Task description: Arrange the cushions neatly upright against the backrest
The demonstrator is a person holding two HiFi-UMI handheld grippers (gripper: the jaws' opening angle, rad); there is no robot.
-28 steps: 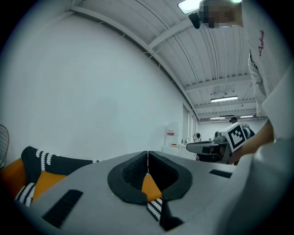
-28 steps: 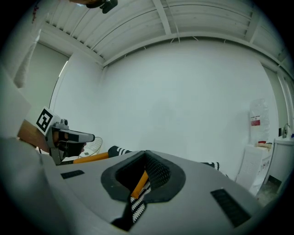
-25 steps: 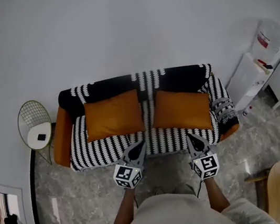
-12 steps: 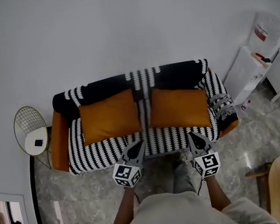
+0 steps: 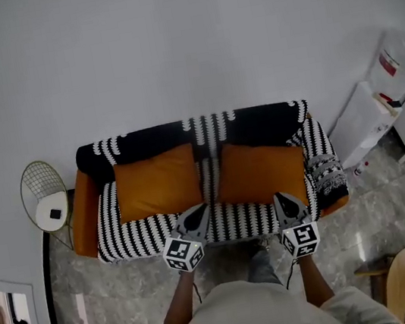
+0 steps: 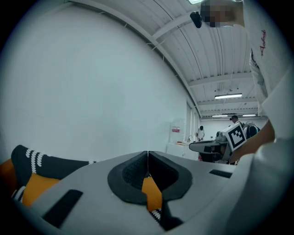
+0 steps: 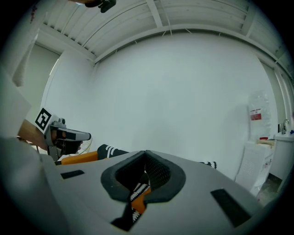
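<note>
Two orange cushions sit on a sofa (image 5: 138, 237) with a black-and-white patterned cover: the left cushion (image 5: 156, 183) fairly square to the dark backrest (image 5: 152, 137), the right cushion (image 5: 260, 173) a little skewed. My left gripper (image 5: 199, 211) is shut and empty, with its tip over the seat just in front of the left cushion's right corner. My right gripper (image 5: 282, 199) is also shut and empty, in front of the right cushion's lower edge. In the left gripper view the jaws (image 6: 148, 156) meet, and orange cushion fabric (image 6: 151, 193) shows behind them. The right gripper view shows closed jaws (image 7: 146, 158).
A round wire side table (image 5: 45, 195) stands left of the sofa's orange arm (image 5: 81, 216). White cabinets and a water dispenser (image 5: 392, 56) are at the right, and a wooden chair (image 5: 403, 281) at the lower right. Marble floor (image 5: 116, 287) lies before the sofa.
The sofa has come nearer and sits lower in the head view. Both gripper tips, before at the seat's front edge, now reach over the seat toward the cushions. Jaws stay shut.
</note>
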